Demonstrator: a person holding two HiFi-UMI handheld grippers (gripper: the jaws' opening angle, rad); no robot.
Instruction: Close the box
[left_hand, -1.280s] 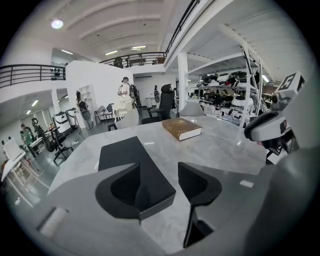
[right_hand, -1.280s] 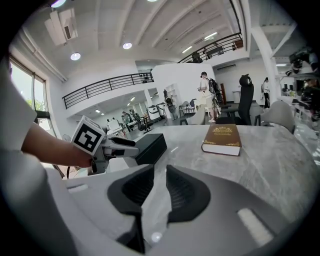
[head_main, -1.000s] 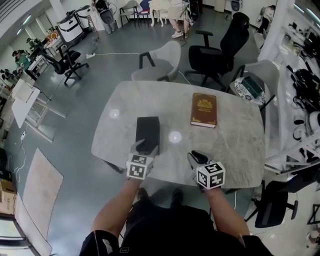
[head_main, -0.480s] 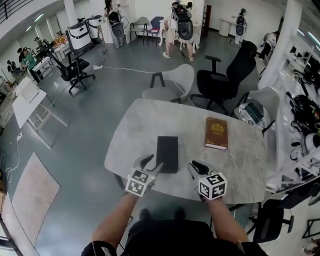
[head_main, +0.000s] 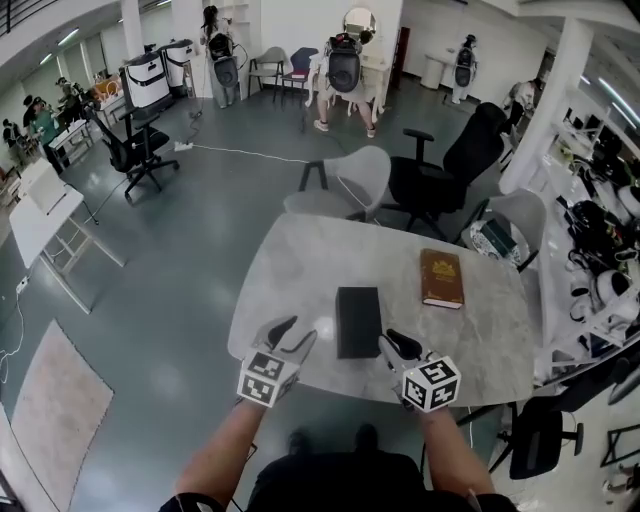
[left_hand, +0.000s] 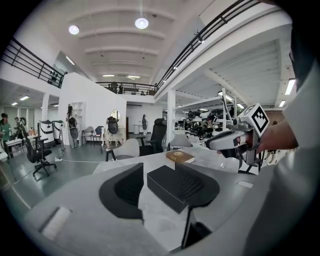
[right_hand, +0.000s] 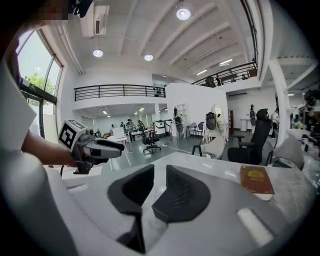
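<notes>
Flat black box (head_main: 358, 321), lid down

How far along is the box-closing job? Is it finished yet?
Done: the black box lies flat on the table and looks shut, with no lid standing open. In hand: nothing; the left hand-held gripper, its jaws having just closed a little, and the right hand-held gripper are both empty and off the box. Left: apparently nothing.
</notes>
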